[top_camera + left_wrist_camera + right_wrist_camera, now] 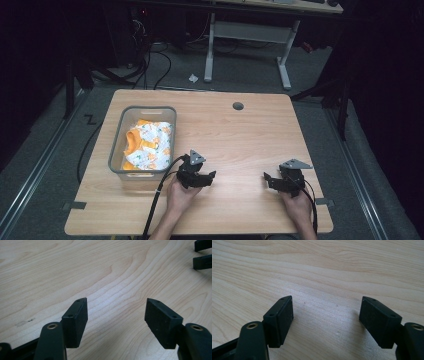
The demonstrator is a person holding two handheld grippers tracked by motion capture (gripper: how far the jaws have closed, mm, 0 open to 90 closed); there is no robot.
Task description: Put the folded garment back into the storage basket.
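Resting low on the wooden table (250,130), the left gripper (209,176) sits lower centre of the high view, jaws spread wide with nothing between them. The right gripper (266,179), lower right, is likewise spread and holds nothing. At left, a grey bin (119,170) holds orange-and-white cloth (149,145).

One table (250,130). One grey bin (120,150). Maybe one cloth (150,145) inside, hard to tell. Two grippers: left gripper (207,176), right gripper (270,181).
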